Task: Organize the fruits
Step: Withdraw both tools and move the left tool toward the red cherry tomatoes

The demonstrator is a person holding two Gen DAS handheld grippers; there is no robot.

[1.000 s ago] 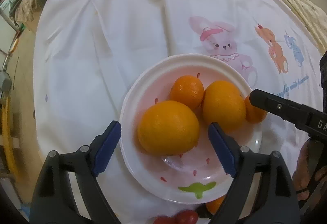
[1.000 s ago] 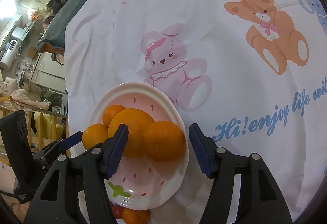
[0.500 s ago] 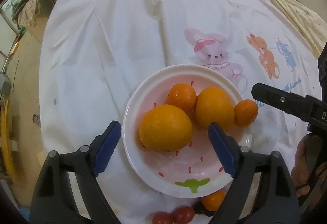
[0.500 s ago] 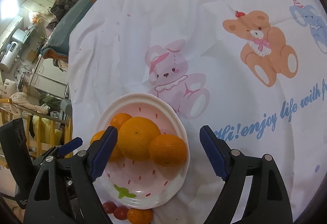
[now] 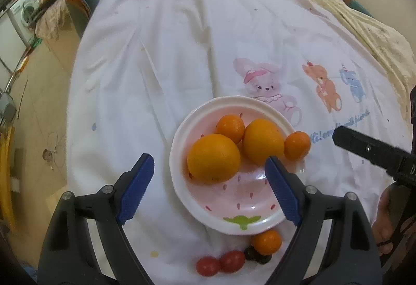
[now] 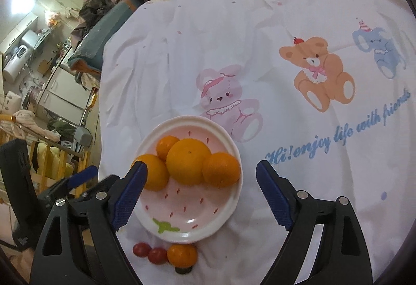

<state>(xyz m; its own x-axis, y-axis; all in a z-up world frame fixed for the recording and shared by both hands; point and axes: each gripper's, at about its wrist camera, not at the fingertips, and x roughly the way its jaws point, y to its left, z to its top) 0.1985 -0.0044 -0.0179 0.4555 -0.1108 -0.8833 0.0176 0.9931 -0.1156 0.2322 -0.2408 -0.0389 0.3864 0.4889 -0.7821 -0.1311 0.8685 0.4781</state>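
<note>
Both the left tool [image 5: 209, 190] and right tool [image 6: 200, 195] hang released, jaws spread wide, above the plate [image 5: 197, 217]. 4 oranges [image 5: 213, 157] sit on it; 1 orange [image 5: 267, 242] and 2 tomatoes [image 5: 232, 261] lie just beside its near rim.

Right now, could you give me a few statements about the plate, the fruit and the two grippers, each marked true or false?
1. Four orange fruits sit on the strawberry-pattern plate. True.
2. The left gripper is shut on the biggest orange. False: it is open and holds nothing.
3. Two cherry tomatoes lie on the cloth, off the plate. True.
4. The right gripper is open and empty. True.
5. The small orange beside the tomatoes is on the plate. False: it lies on the cloth.
</note>
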